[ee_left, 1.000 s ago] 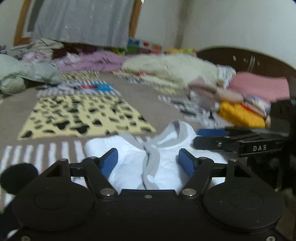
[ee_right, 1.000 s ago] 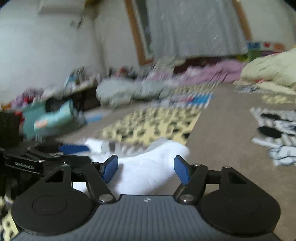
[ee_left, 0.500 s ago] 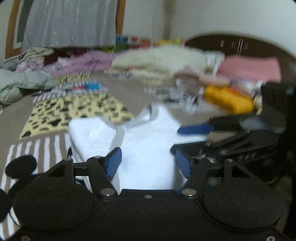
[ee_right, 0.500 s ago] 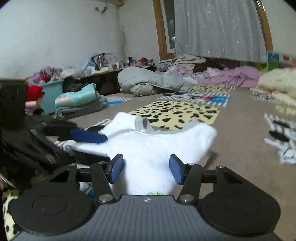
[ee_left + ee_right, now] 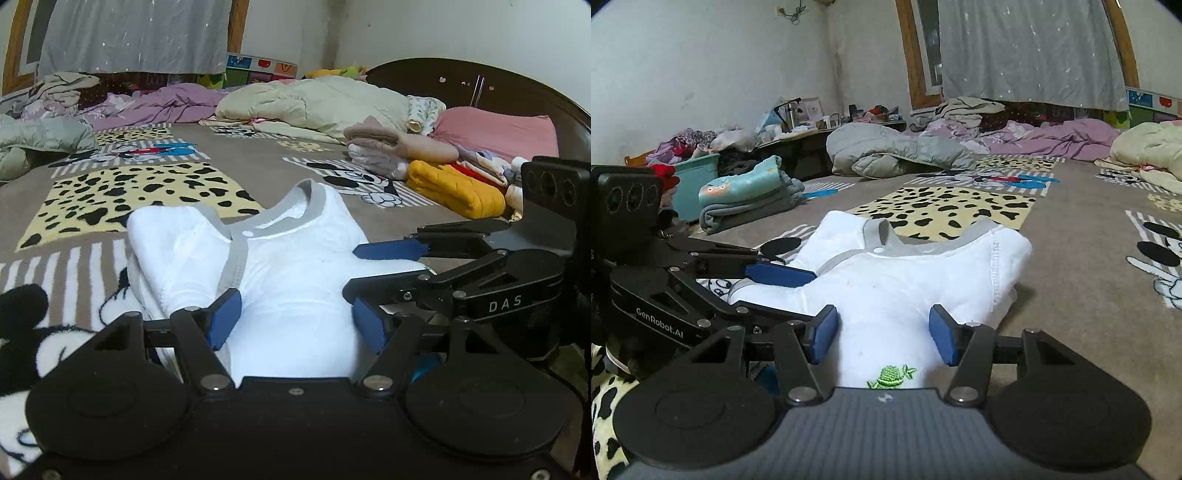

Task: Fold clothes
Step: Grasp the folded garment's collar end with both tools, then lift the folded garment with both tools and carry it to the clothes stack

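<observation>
On the cartoon-print blanket [image 5: 92, 266] sits a bunched-up white shirt [image 5: 295, 280] with grey collar trim and a small green embroidered logo, left gripper [image 5: 295, 326] and right gripper [image 5: 882, 334] both spread wide around its near end, maybe just touching.

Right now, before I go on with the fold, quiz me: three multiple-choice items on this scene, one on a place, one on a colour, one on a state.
1. Where does the shirt lie?
A. on the blanket
B. in the bin
C. on the yellow pile

2. What colour is its collar?
A. red
B. grey
C. black

3. How do the left gripper's jaws stand?
A. shut with nothing between
B. apart, with white cloth between
C. out of view

Key: 1 A, the blanket shows all around it. 2 B, a grey band rings the neck. 3 B, the blue pads stand apart with shirt between them.
</observation>
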